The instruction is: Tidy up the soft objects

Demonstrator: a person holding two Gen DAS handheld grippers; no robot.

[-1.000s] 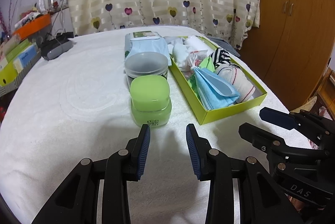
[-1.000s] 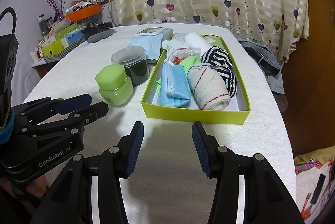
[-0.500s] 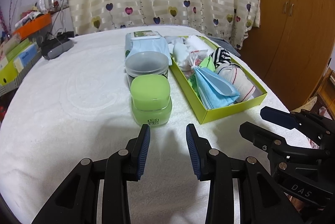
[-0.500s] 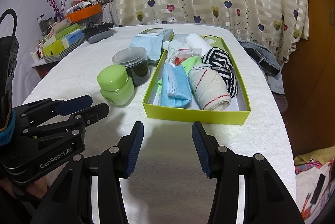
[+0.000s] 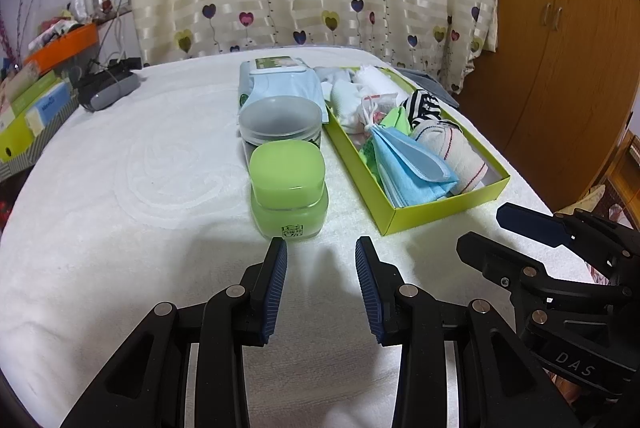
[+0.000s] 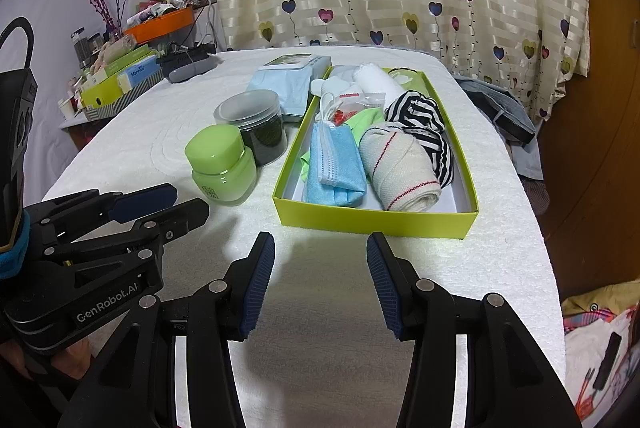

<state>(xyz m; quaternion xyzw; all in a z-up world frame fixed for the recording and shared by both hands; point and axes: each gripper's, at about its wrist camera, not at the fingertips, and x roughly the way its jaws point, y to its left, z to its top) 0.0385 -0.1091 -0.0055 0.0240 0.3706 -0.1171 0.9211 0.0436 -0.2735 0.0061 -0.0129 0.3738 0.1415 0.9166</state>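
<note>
Your left gripper (image 5: 321,260) hangs open and holds nothing, just near of the green jar (image 5: 289,183). Your right gripper (image 6: 320,256) is also spread wide and bare, near the yellow-green box (image 6: 376,218), where the blue masks (image 6: 336,164), rolled cloth (image 6: 400,164) and striped sock (image 6: 424,116) lie.

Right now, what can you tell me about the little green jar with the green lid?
The small light-green glossy jar stands upright on the white textured tablecloth, closed by a rounded-square green lid. A small printed label marks its front. It sits just in front of the dark clear-lidded tub, left of the lime-green box. Neither tool touches it.
</note>
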